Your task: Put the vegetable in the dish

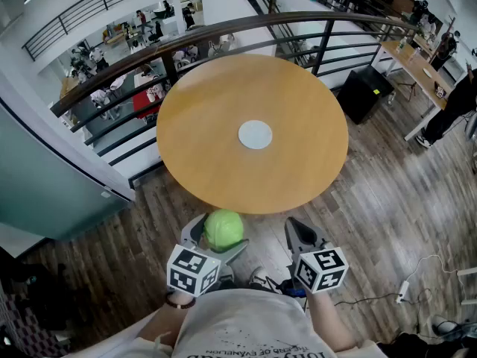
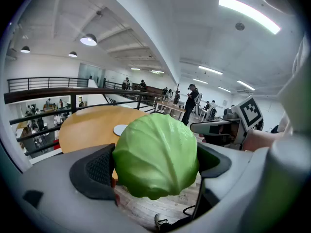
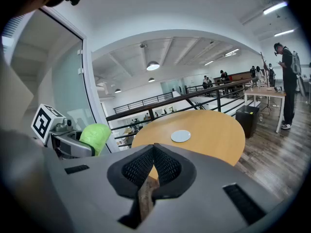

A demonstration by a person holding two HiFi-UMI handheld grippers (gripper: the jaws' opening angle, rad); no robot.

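Note:
A pale green cabbage [image 1: 223,229] sits between the jaws of my left gripper [image 1: 218,239], just short of the round wooden table's near edge; the pads press on both its sides. From the left gripper view the cabbage [image 2: 156,155] fills the space between the jaws of the left gripper [image 2: 155,166]. A small white dish [image 1: 255,134] lies flat at the middle of the table [image 1: 298,95], well ahead of both grippers. My right gripper [image 1: 299,233] hangs beside the left one, shut with nothing in it [image 3: 153,165]. The right gripper view also shows the dish [image 3: 181,136] and cabbage [image 3: 95,136].
A dark railing [image 1: 223,32] curves round the table's far side, with a lower floor and people beyond it. A black box [image 1: 365,92] and a desk [image 1: 414,66] stand at the right. Cables [image 1: 406,289] lie on the wooden floor.

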